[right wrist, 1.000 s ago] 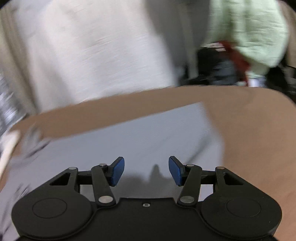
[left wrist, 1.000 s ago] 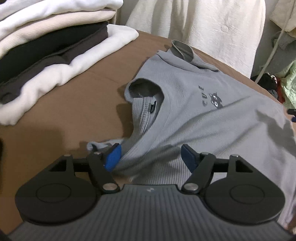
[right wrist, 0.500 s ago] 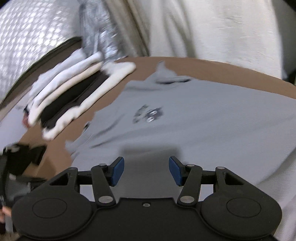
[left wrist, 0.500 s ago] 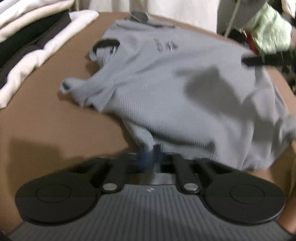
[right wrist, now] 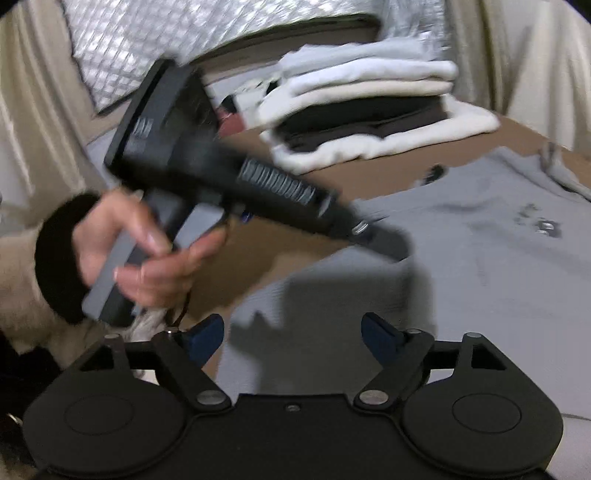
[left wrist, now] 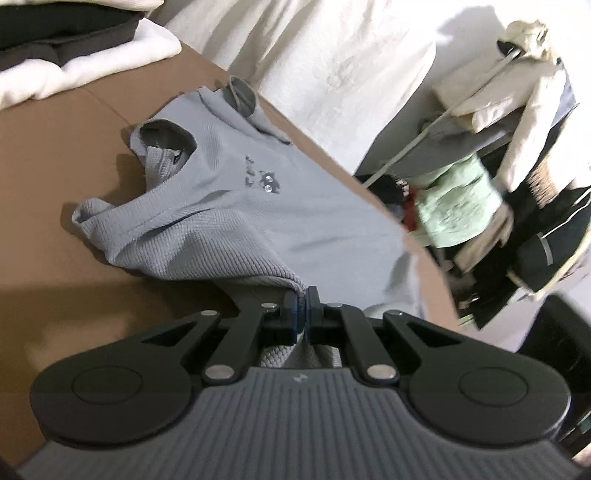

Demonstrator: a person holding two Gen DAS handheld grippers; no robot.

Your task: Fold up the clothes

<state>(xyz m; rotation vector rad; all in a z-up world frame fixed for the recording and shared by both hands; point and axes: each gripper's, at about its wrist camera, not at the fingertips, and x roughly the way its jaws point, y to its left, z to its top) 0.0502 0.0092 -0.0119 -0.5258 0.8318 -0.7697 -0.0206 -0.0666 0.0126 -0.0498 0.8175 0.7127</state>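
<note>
Left gripper (left wrist: 303, 306) pinching a fold of the grey shirt (left wrist: 236, 206), blue pads pressed together on the ribbed cloth, a bit of it bunching behind the pads against the gripper body. Gathering the shirt's near edge up into a ridge running off to the left. Lying otherwise across the brown table (left wrist: 55, 155), neck hole toward the far left, small dark print (a little animal figure with some letters) on the chest, far side reaching the table's edge. Sitting beyond it at the far left corner: a stack (left wrist: 74, 48) of folded clothes, white and dark layers. Hanging behind the table: a pale curtain (left wrist: 332, 55). Spilling off to the right: a heap (left wrist: 498, 177) of unfolded garments, one pale green.

Right gripper (right wrist: 293, 332) opening, blue pads standing wide apart, nothing between them, only shirt (right wrist: 480, 277) lying flat below. Showing ahead, blurred, the left gripper (right wrist: 384, 242) from the side, nose down at the shirt's edge, held by the left hand (right wrist: 147, 251) around its grey handle, dark cuff and beige sleeve at the wrist. Casting a shadow on the cloth under it. Resting farther back on the table (right wrist: 369, 177): the stack (right wrist: 369, 107), and behind that a quilted silver sheet (right wrist: 184, 33).
</note>
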